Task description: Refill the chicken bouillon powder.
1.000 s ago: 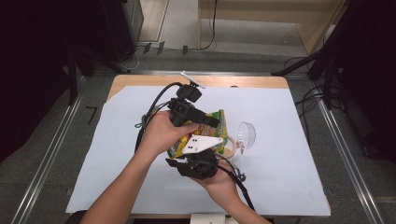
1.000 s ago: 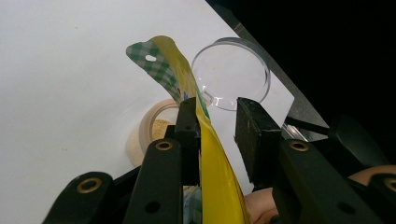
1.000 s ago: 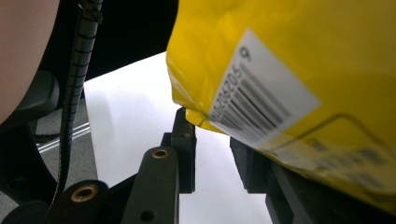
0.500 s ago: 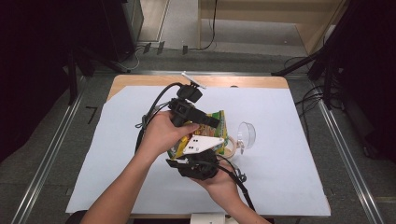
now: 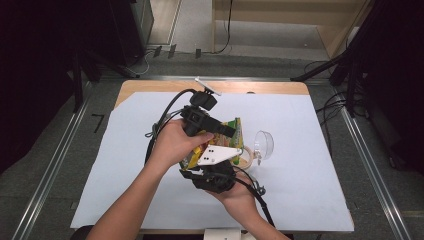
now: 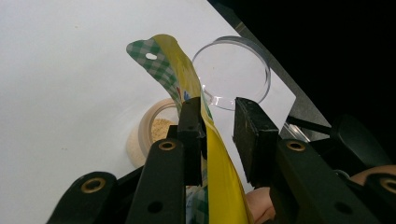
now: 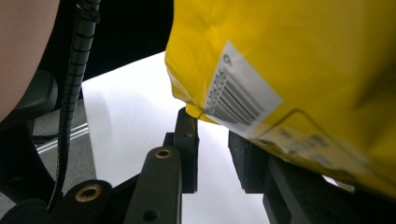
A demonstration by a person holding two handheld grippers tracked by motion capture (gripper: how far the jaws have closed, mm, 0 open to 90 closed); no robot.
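A yellow snack bag [image 5: 236,128] with a green checked top [image 6: 159,53] is held tilted over a small jar [image 6: 156,130] of beige crumbs. My left gripper [image 6: 217,126] grips the bag's middle; the film lies against one pad, with a slim gap by the other near the tips. In the high view the left gripper [image 5: 227,131] reaches in from the left. My right gripper [image 7: 212,135] is under the bag's barcode end [image 7: 243,100]. Its jaws have just been closing, but they are open. White table shows between them, and the bag's corner touches one fingertip [image 7: 187,116].
A clear round lid [image 5: 263,145] lies on the white sheet [image 5: 310,190] just right of the jar [image 5: 245,161]. Cables trail from both grippers across the table's left and front. The wooden table edge [image 5: 270,87] runs along the back, with dark floor beyond.
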